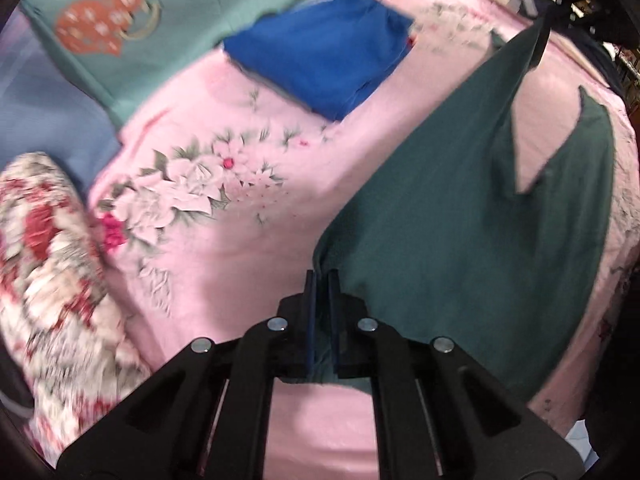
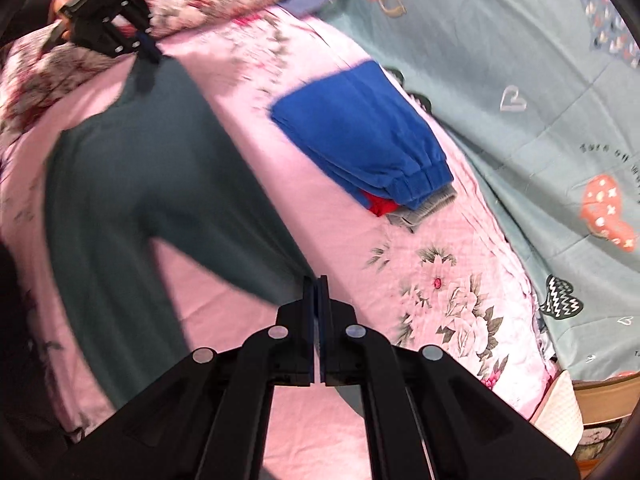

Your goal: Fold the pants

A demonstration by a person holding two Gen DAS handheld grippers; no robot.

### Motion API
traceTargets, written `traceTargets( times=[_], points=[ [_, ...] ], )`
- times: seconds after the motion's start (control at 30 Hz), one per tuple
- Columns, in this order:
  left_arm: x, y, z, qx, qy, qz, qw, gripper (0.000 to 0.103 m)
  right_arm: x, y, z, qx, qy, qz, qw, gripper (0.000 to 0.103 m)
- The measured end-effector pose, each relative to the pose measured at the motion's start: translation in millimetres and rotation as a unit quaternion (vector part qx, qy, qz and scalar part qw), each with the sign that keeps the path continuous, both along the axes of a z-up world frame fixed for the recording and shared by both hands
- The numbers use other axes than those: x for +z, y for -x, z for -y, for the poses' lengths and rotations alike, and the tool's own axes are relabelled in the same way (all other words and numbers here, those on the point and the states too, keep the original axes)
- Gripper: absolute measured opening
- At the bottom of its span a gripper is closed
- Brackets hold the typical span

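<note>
Dark green pants [image 1: 460, 240] are held stretched above a pink floral bed sheet [image 1: 240, 240]. My left gripper [image 1: 322, 280] is shut on one end of the pants. My right gripper [image 2: 316, 284] is shut on the other end of the pants [image 2: 132, 184]. In the right wrist view the left gripper [image 2: 150, 52] shows at the top left, pinching the far corner of the cloth. In the left wrist view the right gripper is mostly hidden in the dark upper right corner. One leg hangs lower, near the bed's edge.
A folded blue garment [image 1: 324, 60] lies on the bed, on red and grey pieces [image 2: 400, 204]. A red and white floral quilt [image 1: 52, 272] is bunched at one end. A teal sheet with mushroom prints [image 2: 540, 120] hangs along the bed's far side.
</note>
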State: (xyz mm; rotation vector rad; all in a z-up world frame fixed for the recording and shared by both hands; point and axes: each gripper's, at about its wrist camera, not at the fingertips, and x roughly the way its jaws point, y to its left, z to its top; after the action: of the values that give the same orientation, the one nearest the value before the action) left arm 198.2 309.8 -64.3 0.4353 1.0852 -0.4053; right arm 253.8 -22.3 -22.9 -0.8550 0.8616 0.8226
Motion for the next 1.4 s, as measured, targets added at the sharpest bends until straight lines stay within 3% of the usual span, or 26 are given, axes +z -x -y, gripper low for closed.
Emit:
traceTargets(
  times=[0.17,0.3,0.47,0.6,0.7,0.73,0.8,0.87,0.93,1.0,1.1,1.2,1.27,1.33,1.4],
  points=[
    [2.4,88.2,44.0,-0.019,0.001,0.009,0.9998,0.005,-20.2,82.2,16.2,0.046,0.025,-0.002,0.999,0.001],
    [-38.8,143.9,59.1,-0.011,-0.001,-0.039,0.9992,0.005,-75.7,132.2,26.1,0.052,0.048,-0.069,0.995,0.001],
    [-95.7,177.3,57.9,0.014,-0.028,-0.086,0.9958,0.004,-125.9,155.5,28.9,0.034,0.066,-0.113,0.991,0.001],
    [-94.1,180.3,46.2,0.051,-0.019,-0.077,0.9955,0.004,-122.0,157.7,30.7,0.023,0.059,-0.108,0.992,0.001],
    [-66.4,174.4,31.4,0.095,0.034,-0.041,0.9941,0.007,-117.3,159.2,33.5,0.018,0.067,-0.100,0.993,0.002],
    [-61.2,170.9,25.7,0.110,0.051,-0.035,0.9920,0.020,-118.7,161.5,33.3,0.017,0.075,-0.092,0.993,0.010],
    [-54.6,159.7,11.4,0.154,0.084,-0.021,0.9842,0.049,-118.9,161.0,31.7,0.006,0.082,-0.090,0.993,0.015],
    [-57.4,144.0,0.2,0.176,0.116,-0.026,0.9772,0.050,-107.2,164.8,23.4,0.005,0.052,-0.080,0.995,0.019],
    [-65.5,128.4,-5.3,0.183,0.133,-0.045,0.9730,0.051,-94.0,170.2,3.0,0.012,0.012,-0.055,0.998,0.037],
    [-75.6,122.3,-5.7,0.187,0.148,-0.059,0.9693,0.051,-94.7,174.7,-22.3,0.029,-0.007,-0.033,0.999,0.040],
    [-80.4,122.3,-0.4,0.191,0.165,-0.075,0.9647,0.050,-115.2,171.1,-53.8,0.043,-0.003,-0.030,0.999,0.040],
    [-86.0,116.2,0.9,0.181,0.167,-0.088,0.9652,0.025,-143.2,163.8,-74.8,0.049,0.019,-0.048,0.997,0.039],
    [-88.8,115.9,2.7,0.177,0.160,-0.091,0.9668,0.023,-145.9,158.3,-78.8,0.044,0.002,-0.072,0.996,0.028],
    [-86.3,116.4,2.6,0.173,0.157,-0.089,0.9683,0.021,-139.3,153.0,-78.7,0.030,-0.002,-0.085,0.996,0.007],
    [-79.6,118.9,0.2,0.174,0.164,-0.083,0.9675,0.021,-123.5,153.6,-75.4,0.033,-0.014,-0.078,0.996,0.004]
  ],
)
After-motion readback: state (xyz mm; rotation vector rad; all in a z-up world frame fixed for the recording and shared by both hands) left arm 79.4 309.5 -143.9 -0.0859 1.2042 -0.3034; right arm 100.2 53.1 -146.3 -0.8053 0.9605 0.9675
